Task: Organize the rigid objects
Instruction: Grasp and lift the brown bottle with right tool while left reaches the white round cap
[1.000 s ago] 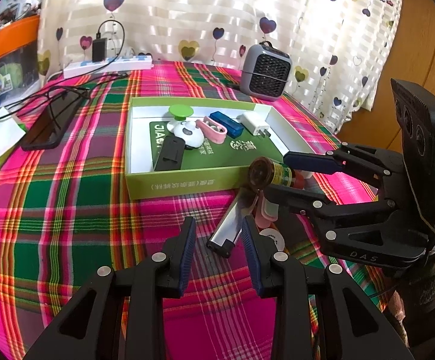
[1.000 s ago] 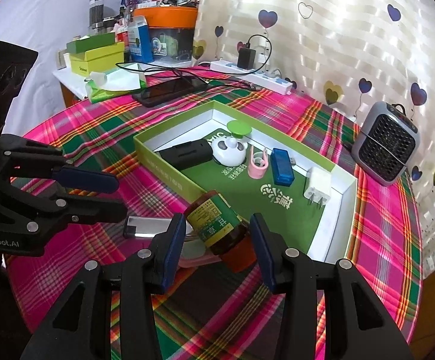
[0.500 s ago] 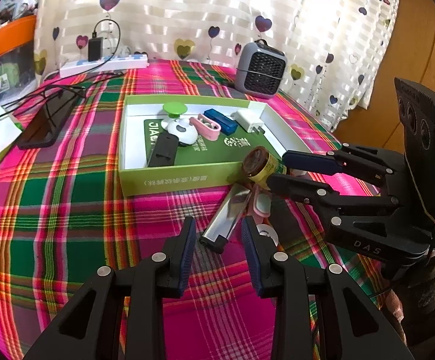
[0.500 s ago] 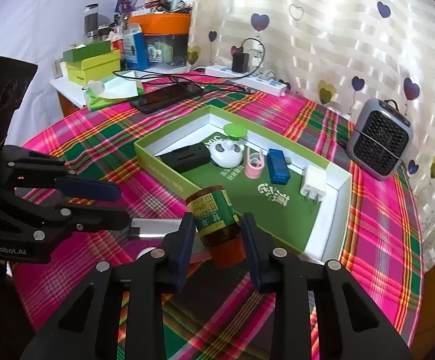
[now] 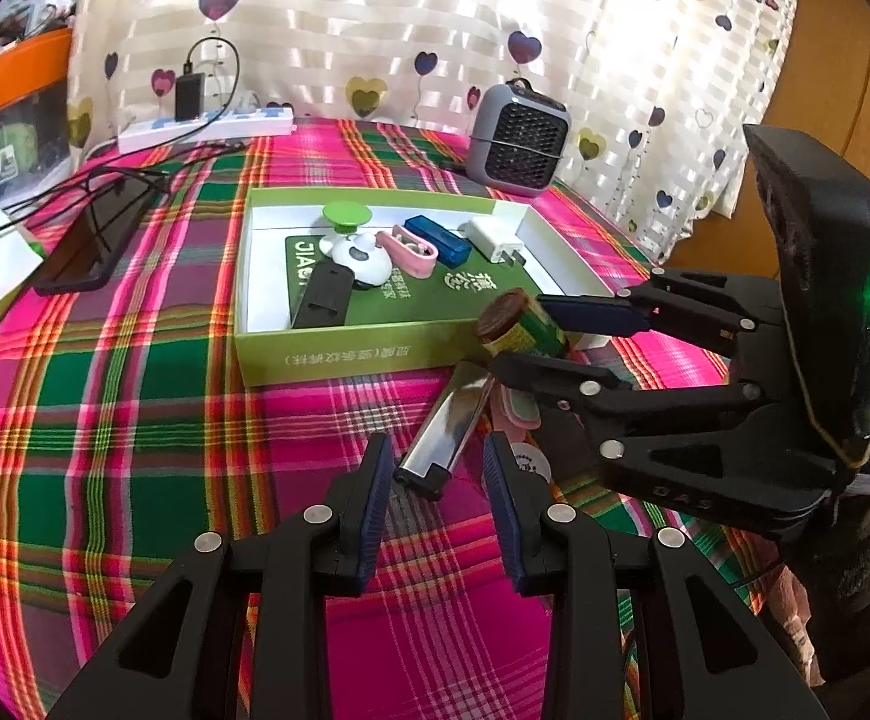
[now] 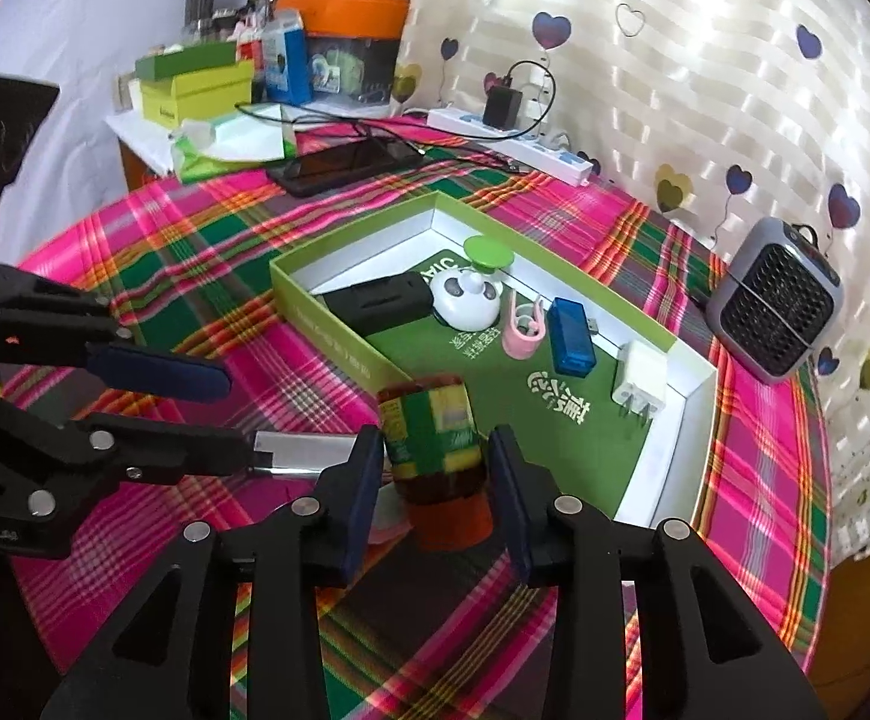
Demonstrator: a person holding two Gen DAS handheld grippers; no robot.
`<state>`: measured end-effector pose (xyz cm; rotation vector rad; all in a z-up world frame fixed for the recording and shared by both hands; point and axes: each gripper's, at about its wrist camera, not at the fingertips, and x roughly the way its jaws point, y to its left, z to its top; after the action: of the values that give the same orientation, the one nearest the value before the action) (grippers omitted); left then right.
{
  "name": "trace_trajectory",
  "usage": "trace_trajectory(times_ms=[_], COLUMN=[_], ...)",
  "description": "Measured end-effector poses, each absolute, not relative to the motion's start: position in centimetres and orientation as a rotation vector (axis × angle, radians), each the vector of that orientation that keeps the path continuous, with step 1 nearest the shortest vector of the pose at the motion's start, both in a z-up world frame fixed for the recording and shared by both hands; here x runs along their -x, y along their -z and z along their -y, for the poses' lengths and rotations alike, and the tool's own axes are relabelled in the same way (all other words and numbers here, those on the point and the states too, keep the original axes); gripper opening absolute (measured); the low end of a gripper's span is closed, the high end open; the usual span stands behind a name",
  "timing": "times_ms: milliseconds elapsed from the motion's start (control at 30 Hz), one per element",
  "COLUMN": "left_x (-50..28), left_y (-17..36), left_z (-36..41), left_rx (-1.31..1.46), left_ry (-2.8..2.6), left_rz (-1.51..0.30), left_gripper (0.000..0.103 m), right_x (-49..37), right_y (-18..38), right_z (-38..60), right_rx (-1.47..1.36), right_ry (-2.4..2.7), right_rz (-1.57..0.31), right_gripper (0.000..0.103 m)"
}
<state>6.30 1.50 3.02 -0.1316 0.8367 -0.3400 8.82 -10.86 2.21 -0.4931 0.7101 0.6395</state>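
Observation:
My right gripper [image 6: 436,456] is shut on a small brown jar with a green and yellow label [image 6: 430,444] and holds it tilted above the cloth, at the near edge of the green box [image 6: 327,312]. The jar [image 5: 519,327] also shows in the left wrist view, between the right gripper's fingers [image 5: 591,312]. The box [image 5: 339,354] holds a black case, a panda toy, a pink clip, a blue USB stick and a white charger. My left gripper [image 5: 438,483] is open and empty, just above a silver lighter [image 5: 447,429] lying on the cloth.
A grey mini heater [image 5: 519,138] stands behind the box. A power strip [image 5: 207,126], cables and a black phone [image 5: 99,234] lie at the back left. A pink item and a white disc [image 5: 525,459] lie by the lighter. Clutter fills a side table [image 6: 207,96].
My right gripper has closed on the jar and lifted it off the cloth, towards the box's near edge. My left gripper has stayed open over the lighter.

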Motion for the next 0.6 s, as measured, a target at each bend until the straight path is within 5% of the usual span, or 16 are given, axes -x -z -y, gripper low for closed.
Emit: trace_trajectory(times_ms=[600], left_x=[-6.1], left_y=[-2.8], left_z=[-0.8], left_rx=[0.125], left_ry=[0.377], left_rz=[-0.848], left_gripper=[0.031], right_x=[-8.6], right_y=[-2.4], right_z=[12.7], right_rx=[0.377], right_ry=[-0.619], right_rz=[-0.714], right_gripper=[0.034])
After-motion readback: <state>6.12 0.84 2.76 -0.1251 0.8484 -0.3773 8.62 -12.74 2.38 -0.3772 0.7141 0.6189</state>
